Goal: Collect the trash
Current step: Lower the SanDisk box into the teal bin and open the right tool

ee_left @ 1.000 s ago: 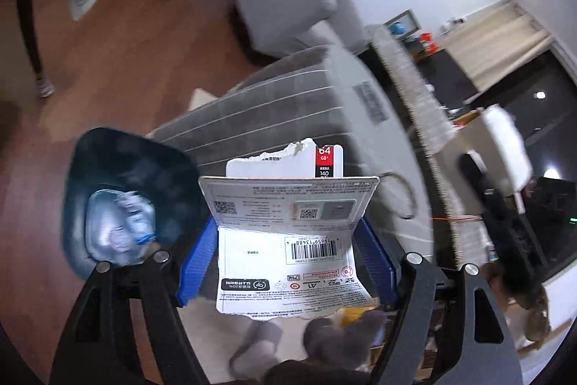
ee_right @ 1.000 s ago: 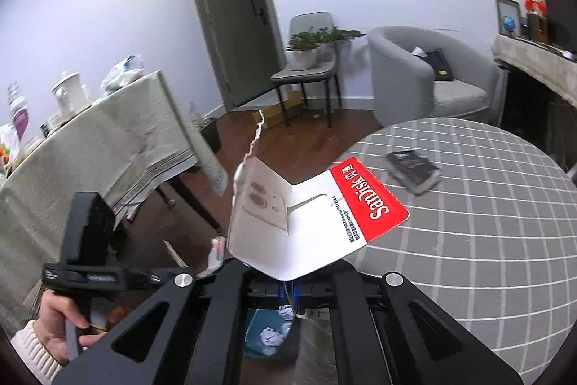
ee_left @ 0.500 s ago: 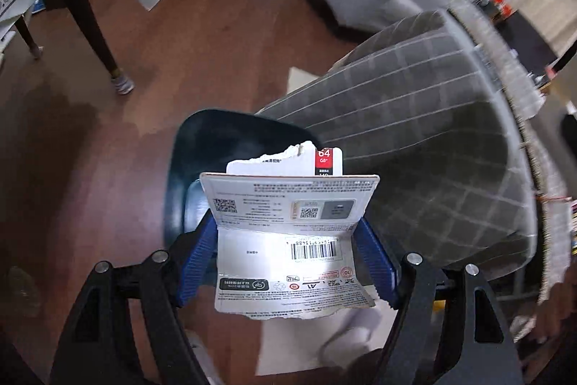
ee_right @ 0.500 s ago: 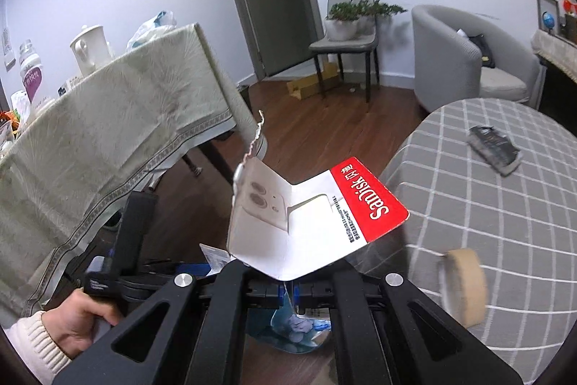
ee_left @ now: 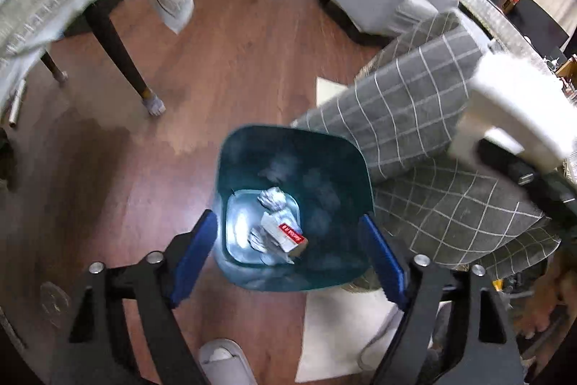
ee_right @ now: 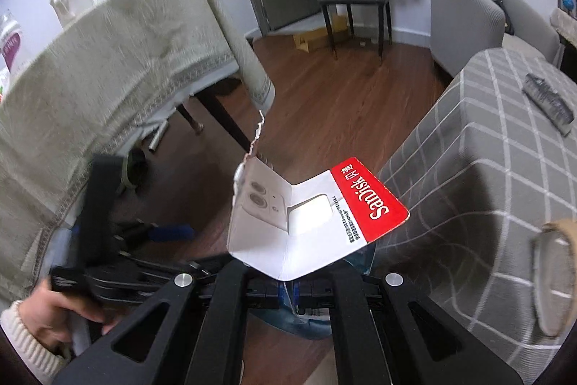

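Left gripper (ee_left: 290,239): spread wide over teal bin (ee_left: 230,165), holding nothing | right gripper (ee_right: 288,291): clamped on torn SanDisk card (ee_right: 317,219) (long axis up-right, red end toward checked table (ee_right: 505,139)).

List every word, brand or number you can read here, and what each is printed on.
"SanDisk": red band of the torn card packaging in the right gripper.
Small black print beside that band: too small to read.
Red label on the packaging in the bin: blurred, unreadable.
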Demonstrator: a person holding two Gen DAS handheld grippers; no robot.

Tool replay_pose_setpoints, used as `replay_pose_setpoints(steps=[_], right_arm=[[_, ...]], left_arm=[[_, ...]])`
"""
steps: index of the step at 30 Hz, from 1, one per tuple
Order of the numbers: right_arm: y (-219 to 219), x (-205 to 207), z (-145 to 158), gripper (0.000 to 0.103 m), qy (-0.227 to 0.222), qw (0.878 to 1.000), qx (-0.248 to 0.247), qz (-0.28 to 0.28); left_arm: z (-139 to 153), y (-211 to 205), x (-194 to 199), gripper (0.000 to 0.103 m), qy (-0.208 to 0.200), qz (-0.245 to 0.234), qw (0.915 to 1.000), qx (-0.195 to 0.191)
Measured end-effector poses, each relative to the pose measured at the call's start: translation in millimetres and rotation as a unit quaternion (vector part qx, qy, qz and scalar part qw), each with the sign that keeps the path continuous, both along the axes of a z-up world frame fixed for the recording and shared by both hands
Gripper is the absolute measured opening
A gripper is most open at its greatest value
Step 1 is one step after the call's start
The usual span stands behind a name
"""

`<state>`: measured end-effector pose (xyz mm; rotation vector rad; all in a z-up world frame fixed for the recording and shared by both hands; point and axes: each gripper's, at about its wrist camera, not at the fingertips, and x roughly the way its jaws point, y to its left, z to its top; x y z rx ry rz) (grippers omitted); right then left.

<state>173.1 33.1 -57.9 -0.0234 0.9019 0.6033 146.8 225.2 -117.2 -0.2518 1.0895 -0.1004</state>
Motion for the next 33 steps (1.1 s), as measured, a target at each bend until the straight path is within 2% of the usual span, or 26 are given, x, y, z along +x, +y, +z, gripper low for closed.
replay_pose_setpoints(steps=[6, 11, 22, 27, 29, 31, 32, 33], right_arm=[[22, 6, -31, 0.003, 0.032, 0.999, -0.029, 0.012], [36, 9, -49, 0.003, 0.052, 0.997, -0.046, 0.020], [56, 15, -101, 0.003, 0.102, 0.990, -0.090, 0.044], [64, 16, -122, 0.003, 0.128, 0.983, -0.107, 0.070], [66, 13, -127, 0.012, 0.132, 0.981, -0.119, 0.080], [68, 12, -124, 0.057, 0.121, 0.981, -0.125, 0.083], [68, 12, -120, 0.062, 0.111, 0.982, -0.126, 0.082], [68, 13, -116, 0.062, 0.108, 0.983, -0.122, 0.084]], left_arm=[[34, 17, -13, 0.072, -0.058, 0.018, 0.9980, -0.017], [64, 16, -22, 0.065, -0.103, 0.019, 0.9945, 0.008], [109, 8, -27, 0.052, -0.161, 0.006, 0.9870, 0.002], [128, 5, -27, 0.051, -0.188, 0.006, 0.9821, -0.007], [133, 1, -26, 0.051, -0.192, 0.001, 0.9813, -0.004], [138, -3, -25, 0.051, -0.201, -0.003, 0.9796, 0.005], [140, -4, -24, 0.051, -0.204, -0.003, 0.9789, 0.007], [143, -6, -23, 0.051, -0.208, -0.004, 0.9780, 0.009]])
